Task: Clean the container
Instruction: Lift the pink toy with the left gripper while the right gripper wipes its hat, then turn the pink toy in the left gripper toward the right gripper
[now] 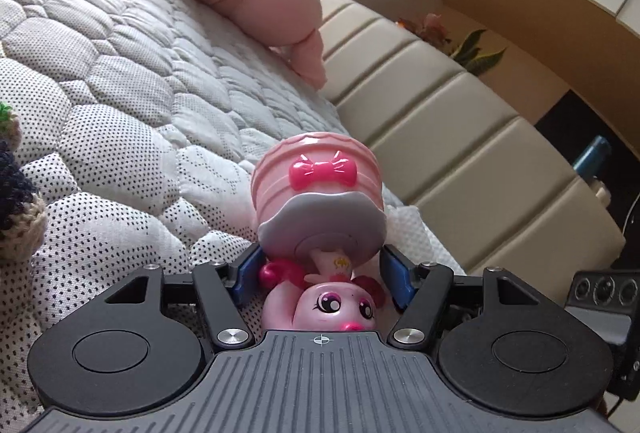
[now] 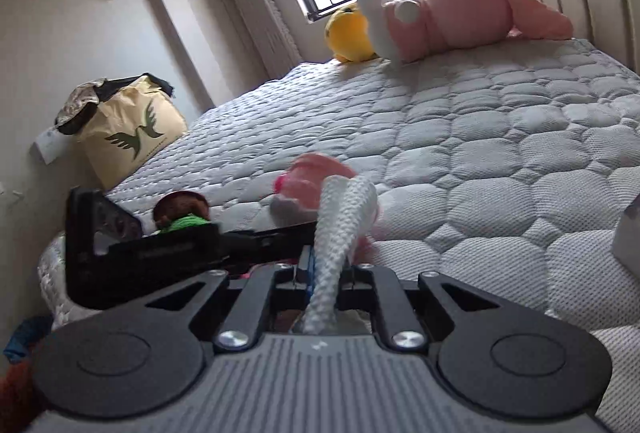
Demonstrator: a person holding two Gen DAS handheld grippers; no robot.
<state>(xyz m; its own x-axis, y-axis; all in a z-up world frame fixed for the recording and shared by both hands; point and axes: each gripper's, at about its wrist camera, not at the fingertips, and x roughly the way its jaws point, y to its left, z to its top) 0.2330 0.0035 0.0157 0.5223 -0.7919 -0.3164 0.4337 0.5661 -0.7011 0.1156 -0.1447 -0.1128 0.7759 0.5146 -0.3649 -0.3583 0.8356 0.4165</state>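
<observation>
Lying sideways, pink container [image 1: 316,177], bow-fronted.

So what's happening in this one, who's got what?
A person is working over a bed with a handheld gripper in each hand. The left gripper holds a pink toy container by the figurine end, its fingers on either side, with the cup part pointing away over the quilted mattress. The right gripper is shut on a white cloth that reaches toward the container. The container looks blurred in the right wrist view. Plush toys lie by the headboard.
</observation>
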